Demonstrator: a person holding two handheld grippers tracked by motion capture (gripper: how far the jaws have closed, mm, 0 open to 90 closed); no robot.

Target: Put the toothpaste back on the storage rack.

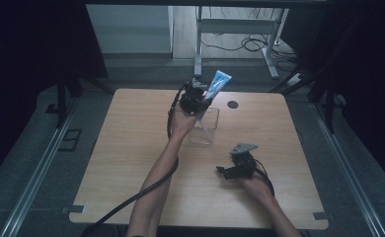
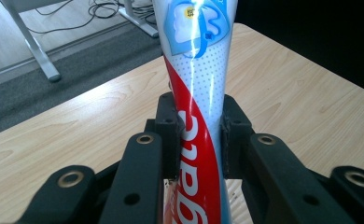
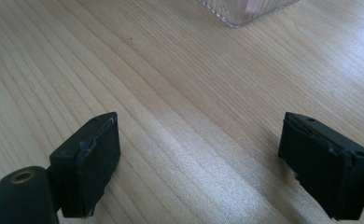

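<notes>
Left gripper (image 1: 196, 98) clamps a toothpaste tube (image 1: 217, 84) tilted above the clear plastic container (image 1: 204, 127) at the table's (image 1: 131, 148) far side — right gripper (image 3: 199, 163) rests wide, empty. The soft tube could catch the rim — and tip the light container.

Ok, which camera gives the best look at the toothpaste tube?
The left gripper view: the toothpaste tube runs up the middle, printing readable, clamped between the left gripper pads. The high view shows it small, tilted above the clear container. The right gripper view gives table and a container corner.
</notes>
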